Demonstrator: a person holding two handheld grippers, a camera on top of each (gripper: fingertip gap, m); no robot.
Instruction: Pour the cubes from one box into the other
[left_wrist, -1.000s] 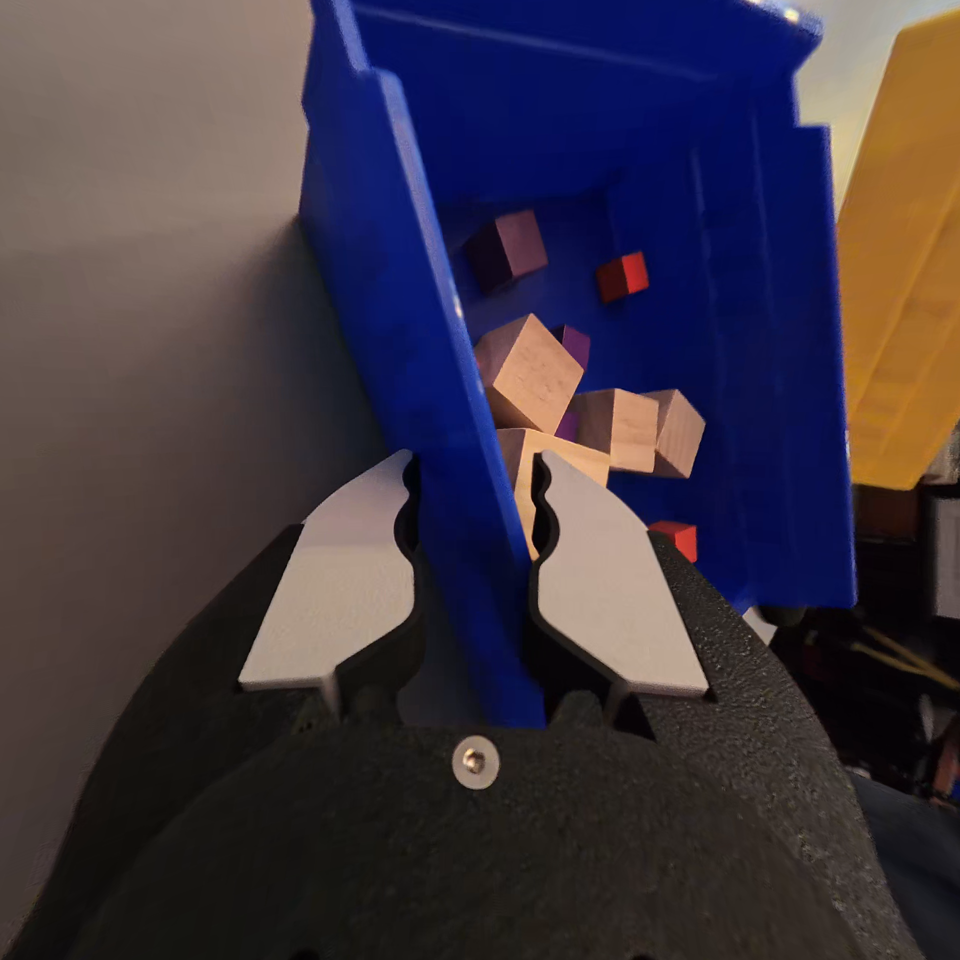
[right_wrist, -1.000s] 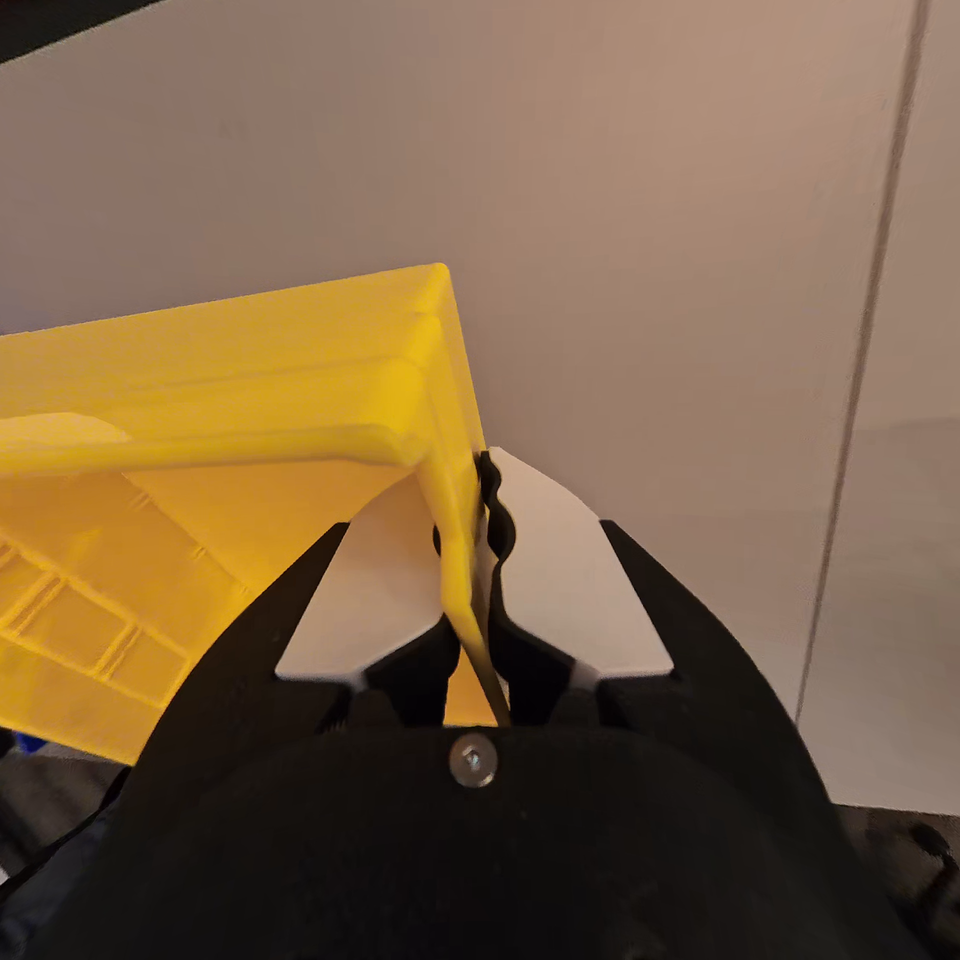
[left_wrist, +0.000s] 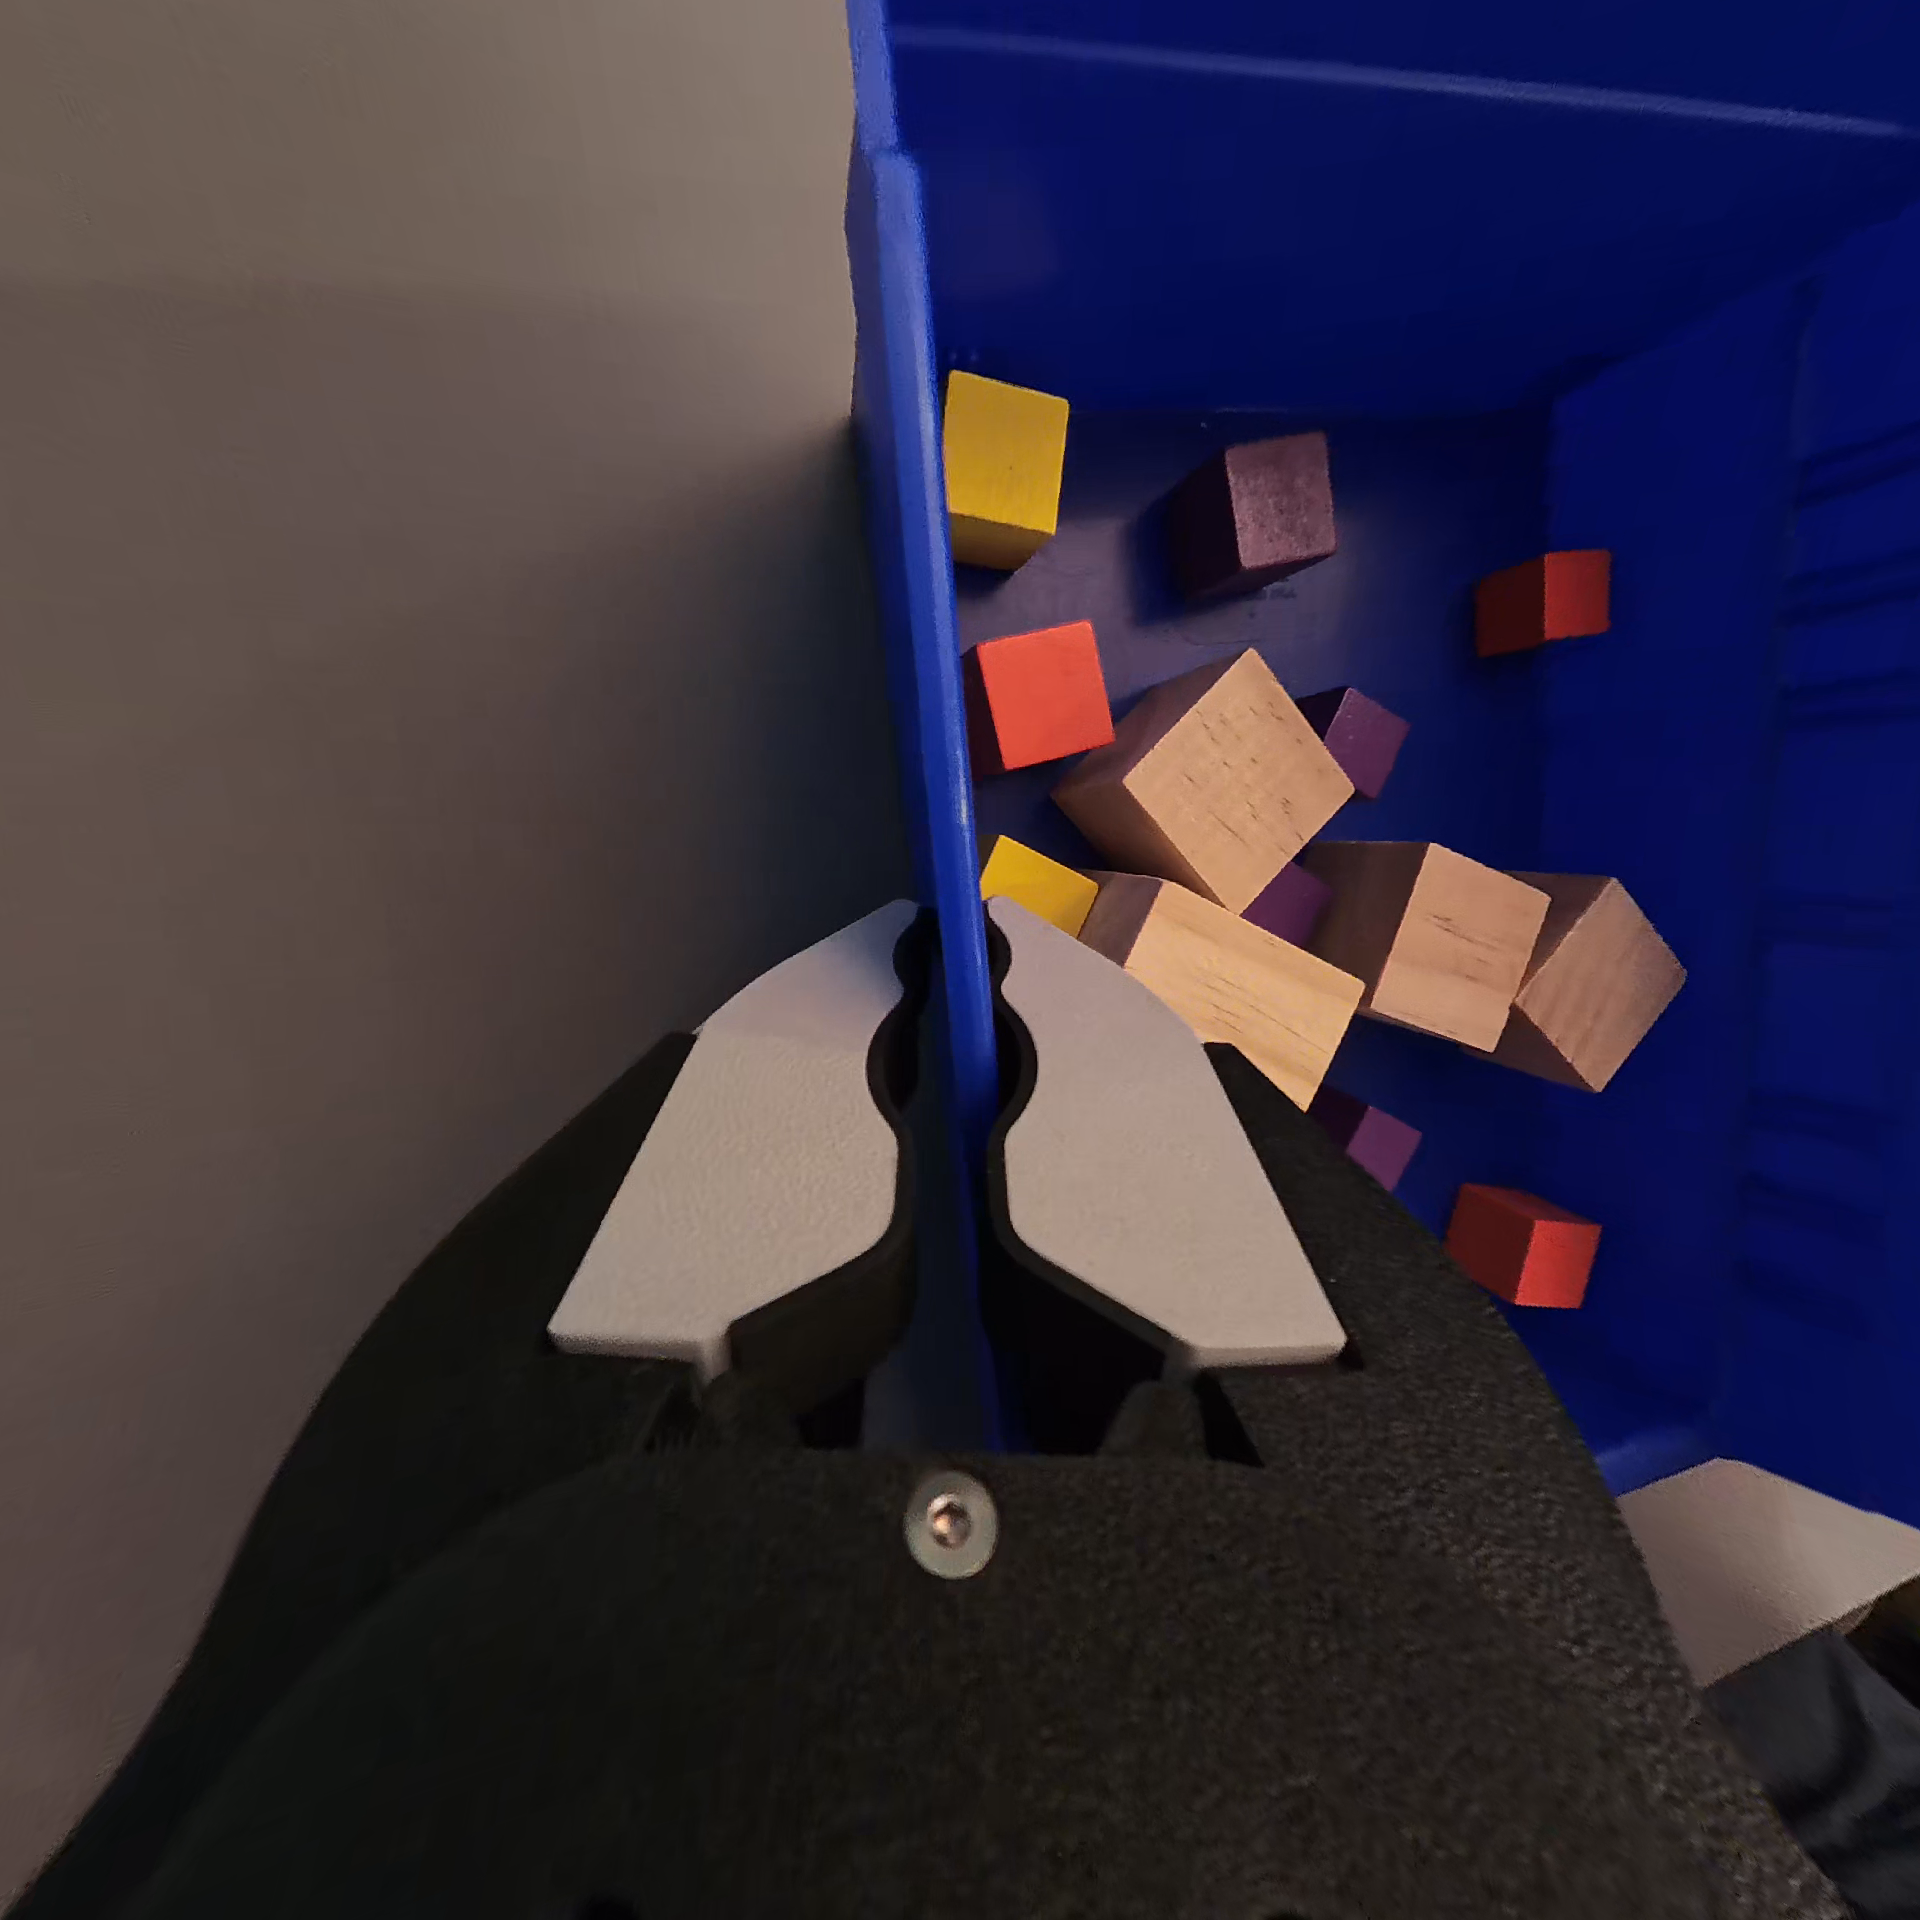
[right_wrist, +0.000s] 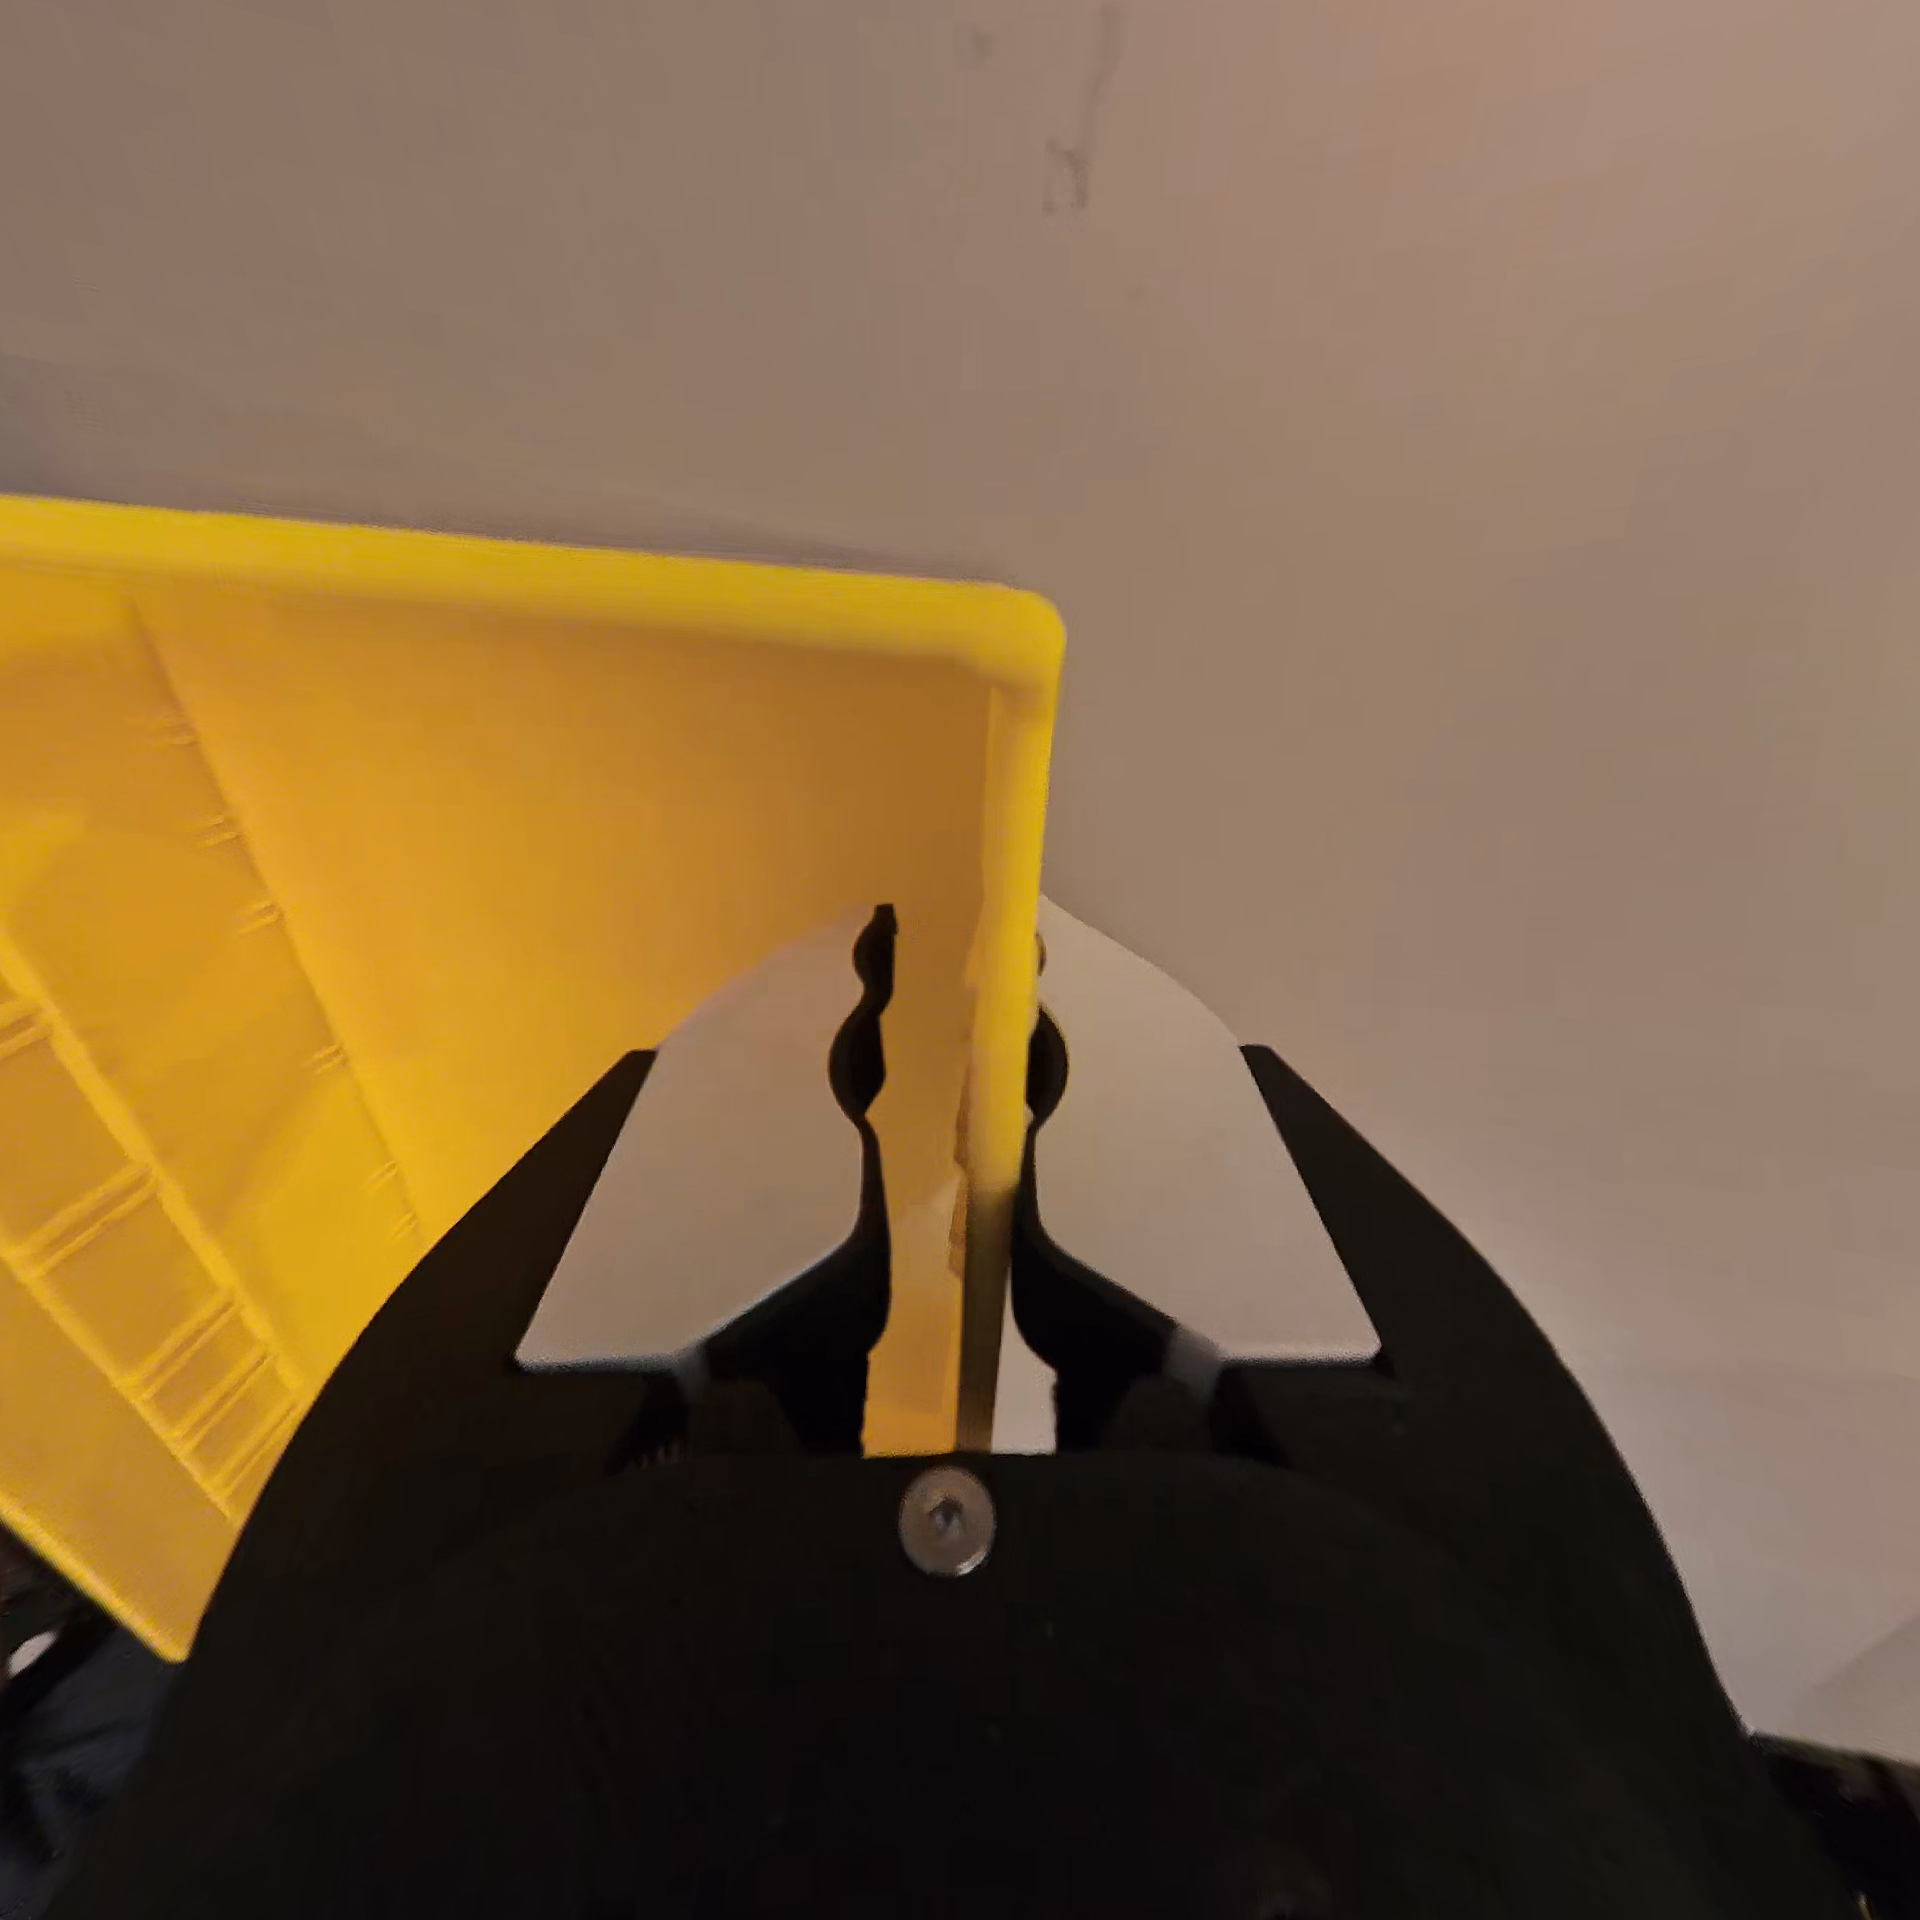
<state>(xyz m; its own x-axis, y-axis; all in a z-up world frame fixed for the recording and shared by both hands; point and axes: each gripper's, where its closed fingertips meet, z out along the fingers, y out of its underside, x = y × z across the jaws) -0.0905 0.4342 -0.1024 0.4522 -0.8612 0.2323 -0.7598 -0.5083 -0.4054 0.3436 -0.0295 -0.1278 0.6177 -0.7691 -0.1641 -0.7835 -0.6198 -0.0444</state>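
The blue box (left_wrist: 1351, 239) stands with its side wall clamped between the fingers of the left hand-held gripper (left_wrist: 951, 914); pale counter lies bare to its left. The yellow box (right_wrist: 540, 831), tilted, has its edge wall in the right hand-held gripper (right_wrist: 961, 920), whose jaws are parted, only the right finger touching. Wooden cubes (left_wrist: 1216, 779) and smaller coloured ones lie scattered inside the blue box.

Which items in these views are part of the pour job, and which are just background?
In the job:
- blue box, left gripper clamped on its wall
- cubes inside it: plain wood, red, purple, yellow
- yellow box, its wall between the right gripper jaws

Just about:
- pale wall
- dark clutter, too dim to identify
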